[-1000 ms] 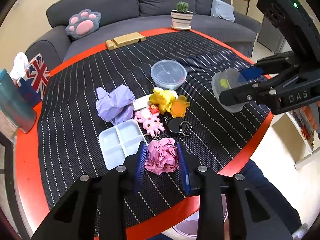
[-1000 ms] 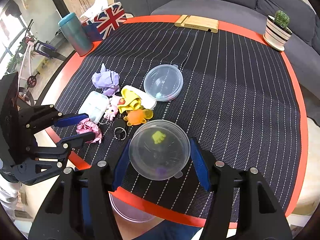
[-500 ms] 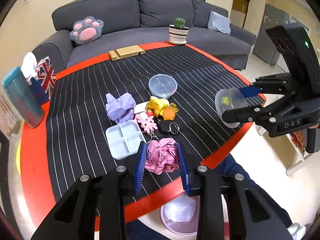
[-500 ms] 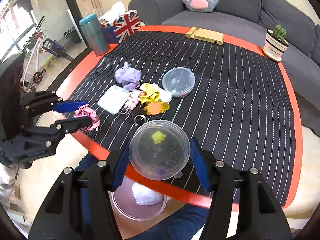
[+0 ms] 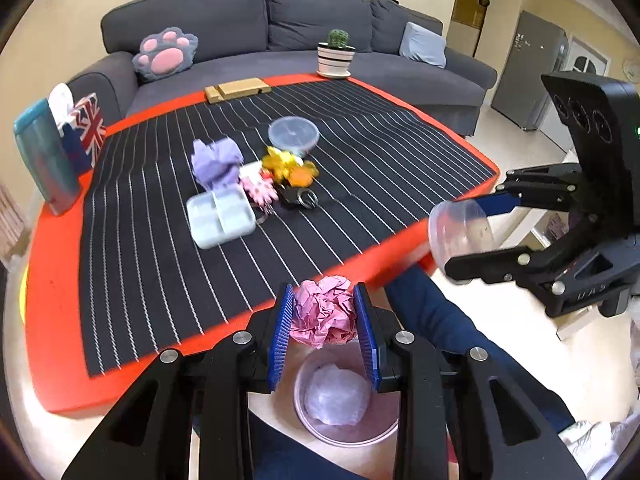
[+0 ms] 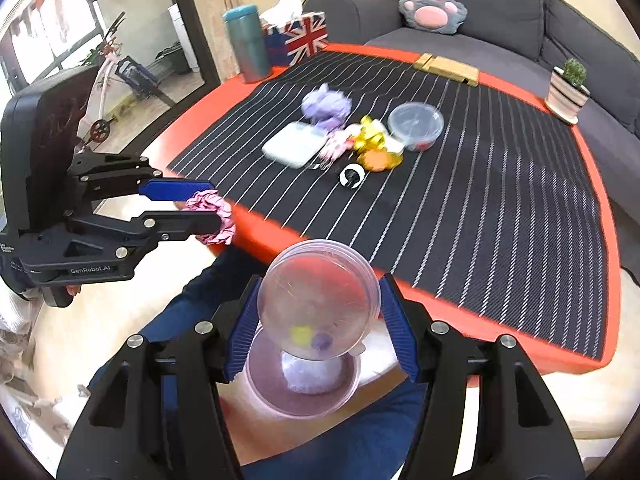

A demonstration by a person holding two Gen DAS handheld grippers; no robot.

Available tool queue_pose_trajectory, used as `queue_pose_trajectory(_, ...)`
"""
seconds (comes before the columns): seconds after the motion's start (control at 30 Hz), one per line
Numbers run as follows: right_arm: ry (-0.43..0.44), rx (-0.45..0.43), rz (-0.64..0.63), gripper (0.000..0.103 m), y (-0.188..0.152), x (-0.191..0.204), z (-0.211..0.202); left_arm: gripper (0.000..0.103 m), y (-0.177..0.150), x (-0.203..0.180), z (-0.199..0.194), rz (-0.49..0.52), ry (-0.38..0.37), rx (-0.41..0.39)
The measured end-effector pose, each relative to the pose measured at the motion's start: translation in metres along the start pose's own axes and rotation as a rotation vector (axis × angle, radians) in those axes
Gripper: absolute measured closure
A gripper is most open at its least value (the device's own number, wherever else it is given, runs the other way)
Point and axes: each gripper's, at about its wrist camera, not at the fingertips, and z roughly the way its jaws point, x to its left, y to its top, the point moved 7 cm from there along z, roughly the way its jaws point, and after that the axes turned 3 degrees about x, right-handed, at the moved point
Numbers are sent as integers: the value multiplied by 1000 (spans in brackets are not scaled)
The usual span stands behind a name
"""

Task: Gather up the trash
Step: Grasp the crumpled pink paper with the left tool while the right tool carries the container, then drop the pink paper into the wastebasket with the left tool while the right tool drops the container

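Observation:
My left gripper [image 5: 324, 320] is shut on a crumpled pink paper ball [image 5: 323, 316] and holds it off the table's near edge, above a pink trash bin [image 5: 345, 402] on the floor. My right gripper [image 6: 318, 312] is shut on a clear plastic tub [image 6: 318, 302] with small yellow and purple bits inside, tilted above the same bin [image 6: 302, 384]. The bin holds a white wad. A crumpled purple paper [image 5: 216, 160] lies on the striped mat; it also shows in the right wrist view [image 6: 326, 104].
On the red table [image 5: 52, 264] lie a white compartment tray [image 5: 220, 220], toy figures [image 5: 288, 166], a key fob [image 5: 298, 196] and a second clear tub [image 5: 293, 135]. A teal bottle [image 5: 44, 160], flag tissue box [image 5: 82, 132], wooden block [image 5: 236, 89], potted cactus [image 5: 335, 54]. Person's blue-clad legs [image 5: 440, 320] flank the bin.
Both grippers pulled back from over the table to beyond its near edge, carrying the pink paper ball and the clear tub. The bin now lies below both.

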Motion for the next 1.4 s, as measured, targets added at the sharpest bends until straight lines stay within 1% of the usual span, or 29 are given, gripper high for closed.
queue_pose_trajectory(0.27, 24, 56, -18, 45, -33, 24, 20, 72, -27, -12, 5, -19, -36, 16)
queue_pose_trajectory(0.47, 83, 85, 3, 44, -52, 35, 34, 72, -40, -12, 8, -36, -50, 30)
queue_pose_trajectory(0.5, 84, 87, 7, 43, -53, 35, 36, 72, -40, -12, 7, -38, -50, 31)
queue_pose_trajectory(0.53, 83, 90, 11, 34, -54, 35, 38, 72, -41, -11, 8, -39, -50, 32)
queue_pose_trajectory(0.6, 78, 86, 20, 24, -54, 33, 39, 72, -42, -10, 8, -42, -50, 34)
queue_pose_trajectory(0.7, 72, 79, 34, 17, -54, 30, 38, 72, -43, -9, 10, -44, -51, 37)
queue_pose_trajectory(1.03, 52, 66, 55, 14, -54, 22, 31, 72, -48, -15, 16, -34, -65, 53)
queue_pose_trajectory(1.4, 33, 51, 72, 14, -55, 15, 20, 72, -45, -27, 18, -9, -86, 58)
